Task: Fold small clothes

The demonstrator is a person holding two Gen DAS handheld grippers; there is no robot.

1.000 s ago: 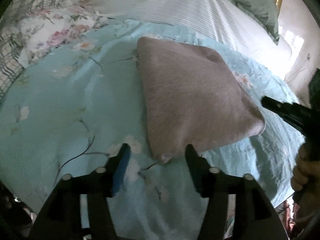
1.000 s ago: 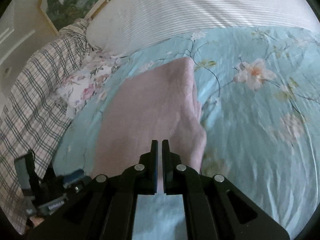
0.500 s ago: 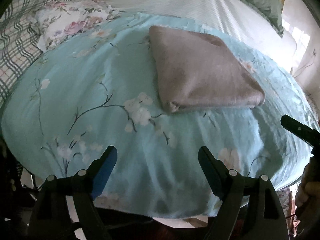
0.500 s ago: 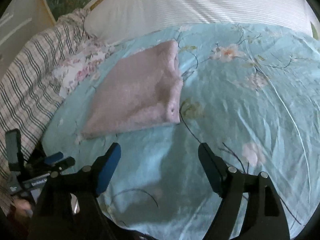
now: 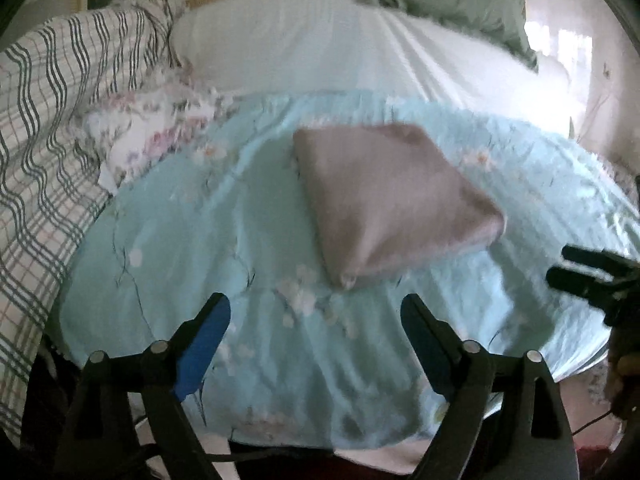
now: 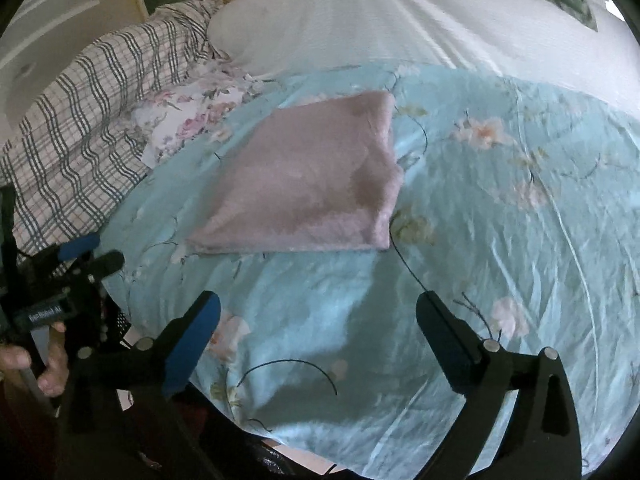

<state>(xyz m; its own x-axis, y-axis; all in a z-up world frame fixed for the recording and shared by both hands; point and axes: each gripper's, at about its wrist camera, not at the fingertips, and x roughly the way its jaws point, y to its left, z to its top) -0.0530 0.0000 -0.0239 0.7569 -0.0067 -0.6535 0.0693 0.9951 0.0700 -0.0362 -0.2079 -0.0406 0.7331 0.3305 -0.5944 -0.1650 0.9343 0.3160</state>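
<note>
Pink garment (image 5: 394, 200) folded, frame centre, apparently square. Left gripper (image 5: 316, 322), right gripper (image 6: 318, 322): jaws wide, empty. Leave fold undisturbed.

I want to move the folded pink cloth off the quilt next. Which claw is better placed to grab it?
Marginally the left claw: it is open, and the pink cloth's near corner lies just ahead of its gap. The right claw, also open, sits farther back from the cloth's near edge. Neither touches it.
</note>
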